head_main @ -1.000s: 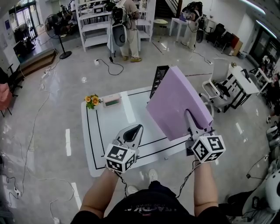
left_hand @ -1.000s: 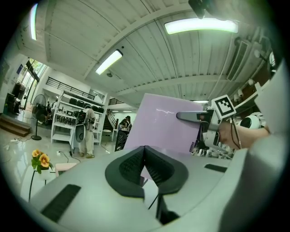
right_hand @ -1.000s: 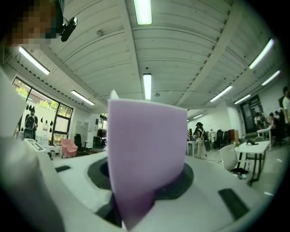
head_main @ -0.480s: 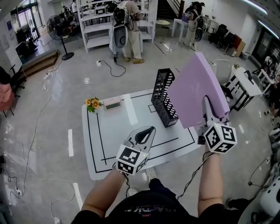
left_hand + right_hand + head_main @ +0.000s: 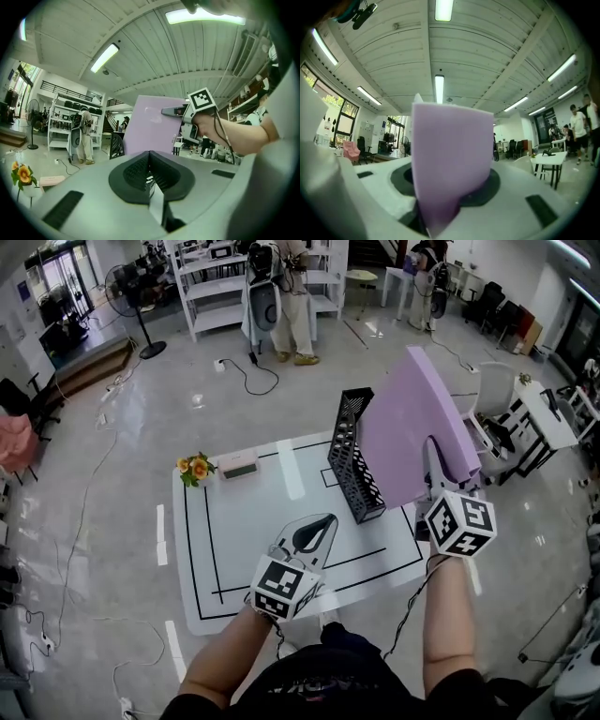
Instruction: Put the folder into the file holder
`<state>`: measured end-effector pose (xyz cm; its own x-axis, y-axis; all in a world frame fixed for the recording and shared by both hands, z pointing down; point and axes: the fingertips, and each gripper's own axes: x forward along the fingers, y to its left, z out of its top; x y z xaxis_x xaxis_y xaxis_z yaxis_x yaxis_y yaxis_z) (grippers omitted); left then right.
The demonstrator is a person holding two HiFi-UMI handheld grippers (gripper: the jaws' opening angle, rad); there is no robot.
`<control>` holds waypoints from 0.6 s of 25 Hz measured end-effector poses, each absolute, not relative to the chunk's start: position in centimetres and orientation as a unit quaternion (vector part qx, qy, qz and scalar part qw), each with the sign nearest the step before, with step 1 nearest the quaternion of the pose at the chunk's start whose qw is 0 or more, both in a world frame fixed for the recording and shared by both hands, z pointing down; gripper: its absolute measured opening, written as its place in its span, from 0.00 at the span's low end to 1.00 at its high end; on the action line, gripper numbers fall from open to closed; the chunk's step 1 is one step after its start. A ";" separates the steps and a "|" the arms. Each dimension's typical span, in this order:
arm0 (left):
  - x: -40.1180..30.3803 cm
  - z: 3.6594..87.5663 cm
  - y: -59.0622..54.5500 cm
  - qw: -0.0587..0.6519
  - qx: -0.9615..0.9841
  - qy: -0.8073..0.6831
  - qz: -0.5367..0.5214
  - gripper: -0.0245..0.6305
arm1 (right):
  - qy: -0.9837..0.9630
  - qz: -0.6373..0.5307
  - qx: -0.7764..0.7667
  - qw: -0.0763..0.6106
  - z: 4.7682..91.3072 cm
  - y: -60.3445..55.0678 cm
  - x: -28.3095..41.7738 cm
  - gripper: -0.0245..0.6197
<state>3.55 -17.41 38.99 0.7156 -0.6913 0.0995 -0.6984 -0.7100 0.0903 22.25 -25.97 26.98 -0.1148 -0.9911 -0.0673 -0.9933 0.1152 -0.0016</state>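
Purple folder (image 5: 405,423) held in the air beside the black mesh file holder (image 5: 352,465).

The right tongs (image 5: 432,457) are clamped on the folder's lower edge and carry it tilted, just right of the file holder. The holder stands upright on the white bench (image 5: 234,526). In the head view the folder overlaps the holder's right side, but whether the 2 touch is hard to say. The left tongs (image 5: 319,527) are closed together with nothing between them, over the bench's near part. Yellow flowers (image 5: 194,466) and a small pink box (image 5: 239,464) sit at the bench's far left corner.
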 end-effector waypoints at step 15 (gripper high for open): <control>3.7 40.6 -21.9 0.078 0.918 -0.387 0.030 0.04 | 0.757 0.002 -0.653 0.012 30.1 -32.1 20.3 0.31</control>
<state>3.67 -21.90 40.62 0.6990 -0.7057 0.1157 -0.7152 -0.6887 0.1193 20.31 -32.11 30.09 -0.1462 -0.9890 -0.0202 -0.9891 0.1465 -0.0129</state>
